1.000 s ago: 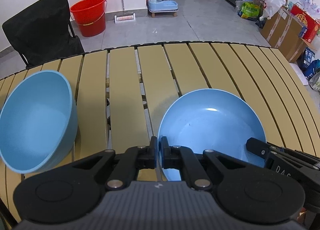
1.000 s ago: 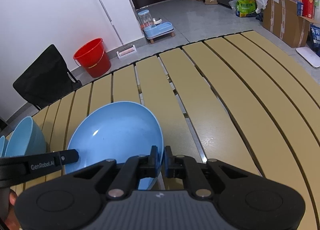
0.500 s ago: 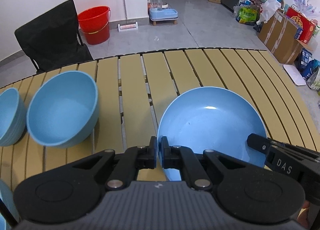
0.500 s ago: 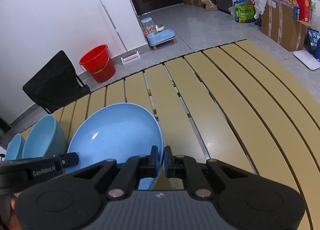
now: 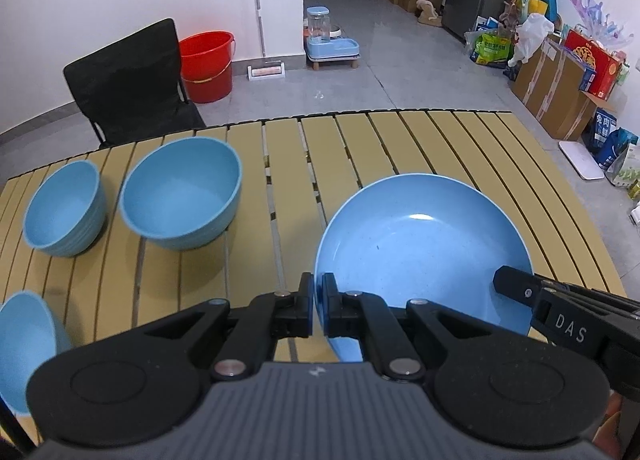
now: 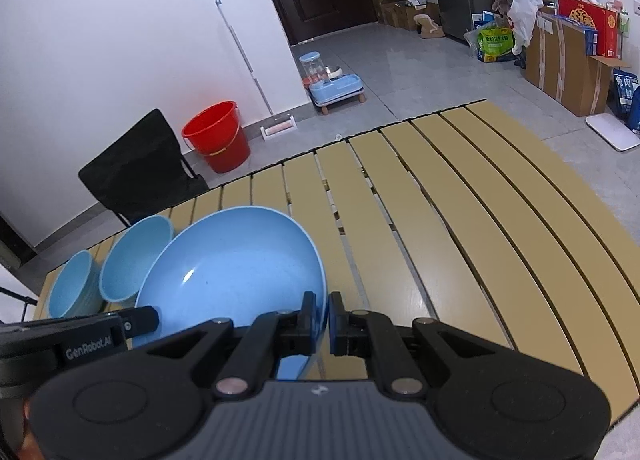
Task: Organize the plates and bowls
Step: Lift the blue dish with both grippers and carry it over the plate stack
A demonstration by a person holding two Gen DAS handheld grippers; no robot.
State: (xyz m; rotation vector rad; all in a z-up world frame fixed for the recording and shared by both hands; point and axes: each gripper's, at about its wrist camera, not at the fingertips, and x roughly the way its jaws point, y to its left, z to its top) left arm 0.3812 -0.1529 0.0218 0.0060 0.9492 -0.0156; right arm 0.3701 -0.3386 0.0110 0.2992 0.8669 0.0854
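Left wrist view
Left hand-held gripper (image 5: 317,310): jaws closed tight on the near-left rim of the plate (image 5: 424,256).
Plate: wide, shallow, smooth matte blue, round; carried over the right part of the tabletop (image 5: 400,148), whether it touches the slats I cannot tell.
Right hand-held gripper (image 5: 516,290): black, reaches in at the plate's right rim.
Around: big bowl (image 5: 180,196) and ribbed bowl stack (image 5: 62,210) side by side at left, well apart from the plate; another bowl (image 5: 24,348) at the near left edge.
Tabletop: tan slats with dark gaps.
Beyond: black chair (image 5: 128,88), red bucket (image 5: 206,64).

Right wrist view
Right hand-held gripper (image 6: 323,322): pinched shut on the plate's (image 6: 232,276) right rim.
Left hand-held gripper (image 6: 138,324): at the plate's left rim.
Behind the plate: big bowl (image 6: 132,260), then the stack (image 6: 72,292).
Right of plate: bare slats (image 6: 460,220).
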